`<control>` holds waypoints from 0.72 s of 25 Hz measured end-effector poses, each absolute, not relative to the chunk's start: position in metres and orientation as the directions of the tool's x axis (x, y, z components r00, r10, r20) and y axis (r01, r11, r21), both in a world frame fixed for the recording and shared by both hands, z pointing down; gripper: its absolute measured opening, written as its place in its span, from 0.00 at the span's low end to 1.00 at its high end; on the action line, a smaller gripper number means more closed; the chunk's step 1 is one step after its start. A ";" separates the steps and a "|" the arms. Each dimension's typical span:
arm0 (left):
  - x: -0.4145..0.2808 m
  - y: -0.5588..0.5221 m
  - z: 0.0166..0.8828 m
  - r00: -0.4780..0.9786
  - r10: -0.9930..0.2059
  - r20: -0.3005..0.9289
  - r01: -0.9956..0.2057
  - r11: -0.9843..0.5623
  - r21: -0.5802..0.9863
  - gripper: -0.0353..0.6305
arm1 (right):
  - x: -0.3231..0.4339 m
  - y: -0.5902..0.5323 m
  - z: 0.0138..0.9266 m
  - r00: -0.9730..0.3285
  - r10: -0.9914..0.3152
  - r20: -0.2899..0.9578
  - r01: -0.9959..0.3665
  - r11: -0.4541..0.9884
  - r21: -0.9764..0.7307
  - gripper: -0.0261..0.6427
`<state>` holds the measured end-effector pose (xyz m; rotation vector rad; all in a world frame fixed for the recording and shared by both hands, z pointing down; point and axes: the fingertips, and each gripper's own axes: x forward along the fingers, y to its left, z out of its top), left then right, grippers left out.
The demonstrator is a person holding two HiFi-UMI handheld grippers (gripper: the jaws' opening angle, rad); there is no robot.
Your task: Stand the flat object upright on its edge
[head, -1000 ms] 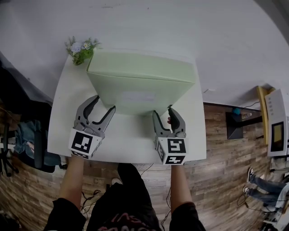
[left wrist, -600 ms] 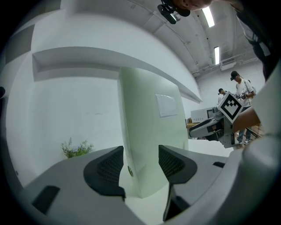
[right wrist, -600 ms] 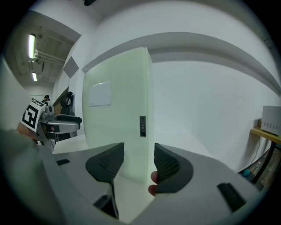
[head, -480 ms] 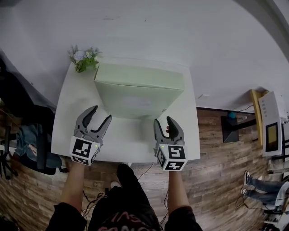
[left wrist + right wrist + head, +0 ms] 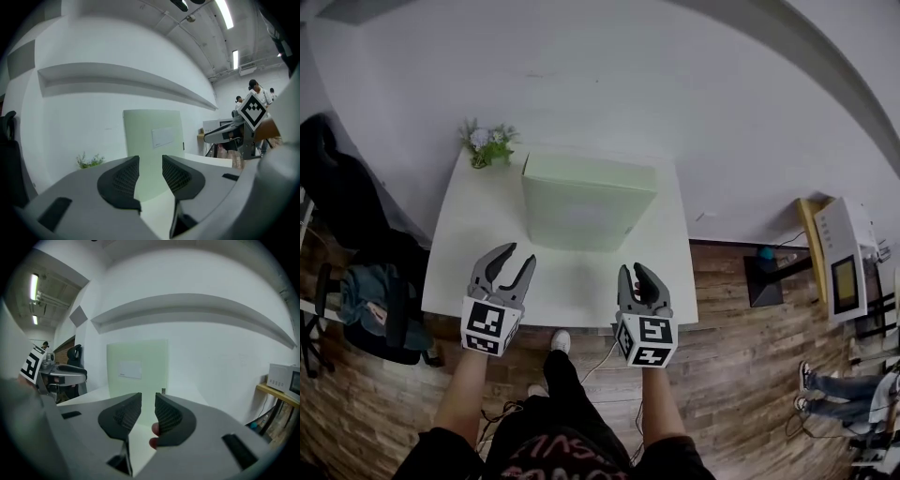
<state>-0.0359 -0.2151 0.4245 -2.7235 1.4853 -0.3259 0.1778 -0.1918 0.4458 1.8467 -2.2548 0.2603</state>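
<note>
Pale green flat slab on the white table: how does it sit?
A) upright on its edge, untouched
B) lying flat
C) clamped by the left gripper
A: the pale green slab stands on edge on the white table; left gripper and right gripper sit short of it, jaws closing on nothing.

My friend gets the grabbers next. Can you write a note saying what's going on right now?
Left gripper: empty, jaws closing, over the table's near edge.
Right gripper: empty, jaws closing, also at the near edge.
Green box: upright on its edge toward the back of the table, apart from both grippers. A small plant sits at the back left corner.
Done: the box looks stood up.
Left: probably just checking it stays up.
</note>
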 end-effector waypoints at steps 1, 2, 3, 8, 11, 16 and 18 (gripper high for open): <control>-0.037 -0.209 0.419 0.522 -0.836 0.169 -0.832 -0.543 -0.117 0.30 | 0.176 -0.185 0.440 -0.186 -0.945 0.271 -0.981 0.193 0.002 0.19; -0.038 -0.203 0.414 0.520 -0.838 0.165 -0.834 -0.540 -0.116 0.29 | 0.175 -0.178 0.435 -0.180 -0.947 0.265 -0.982 0.188 0.005 0.18; -0.040 -0.197 0.408 0.519 -0.840 0.160 -0.835 -0.538 -0.116 0.27 | 0.175 -0.172 0.429 -0.174 -0.950 0.260 -0.983 0.181 0.005 0.16; -0.049 -0.166 0.383 0.515 -0.846 0.138 -0.838 -0.530 -0.125 0.23 | 0.169 -0.144 0.411 -0.156 -0.956 0.249 -0.987 0.159 -0.008 0.11; -0.058 -0.150 0.375 0.499 -0.857 0.130 -0.850 -0.513 -0.120 0.19 | 0.161 -0.128 0.403 -0.156 -0.957 0.245 -0.987 0.159 -0.008 0.10; -0.069 -0.122 0.369 0.474 -0.869 0.142 -0.864 -0.490 -0.117 0.10 | 0.149 -0.103 0.392 -0.170 -0.953 0.250 -0.985 0.174 -0.007 0.09; -0.070 -0.113 0.363 0.475 -0.870 0.133 -0.866 -0.489 -0.106 0.09 | 0.147 -0.096 0.385 -0.176 -0.954 0.241 -0.983 0.181 -0.003 0.09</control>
